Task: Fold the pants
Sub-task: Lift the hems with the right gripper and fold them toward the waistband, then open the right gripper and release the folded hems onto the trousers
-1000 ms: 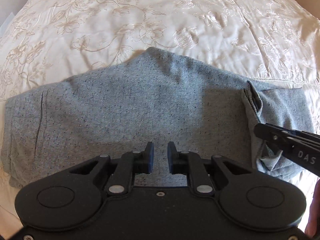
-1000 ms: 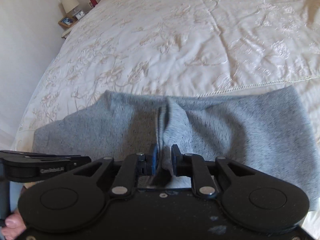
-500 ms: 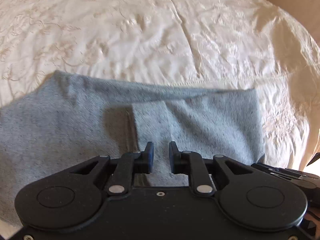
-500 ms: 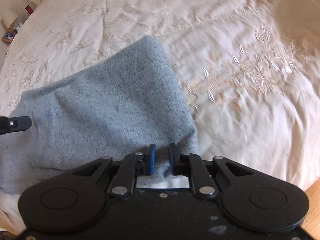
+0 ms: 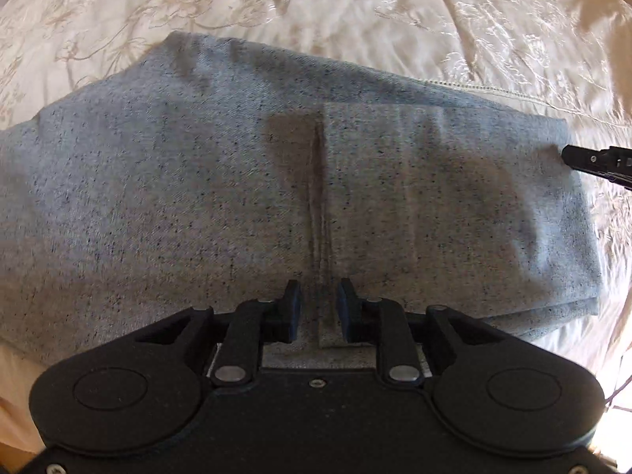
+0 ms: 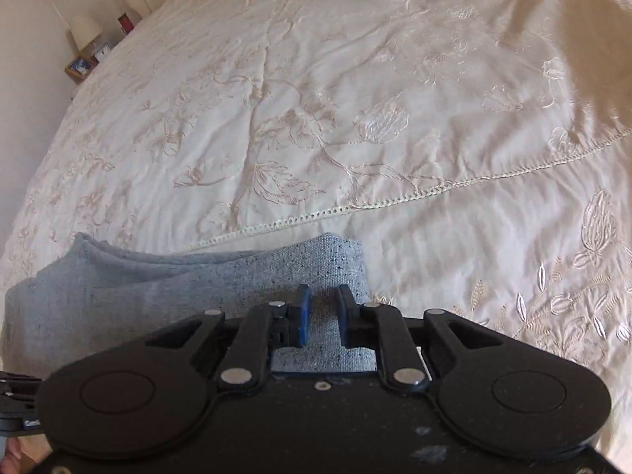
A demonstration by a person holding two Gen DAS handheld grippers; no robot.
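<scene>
Grey speckled pants [image 5: 197, 205] lie flat across a cream embroidered bedspread [image 5: 355, 19], folded into a broad, roughly rectangular bundle. The fabric is a heathered knit flecked with dark specks. On the right half, an upper layer is doubled over the rest, its straight edge running up the middle of the bundle with a narrow shadowed crease beside it. The right end shows stacked layers at the near corner. Seen from the right wrist, the same pants [image 6: 158, 296] end in a squared corner resting against the bedspread [image 6: 355, 98].
</scene>
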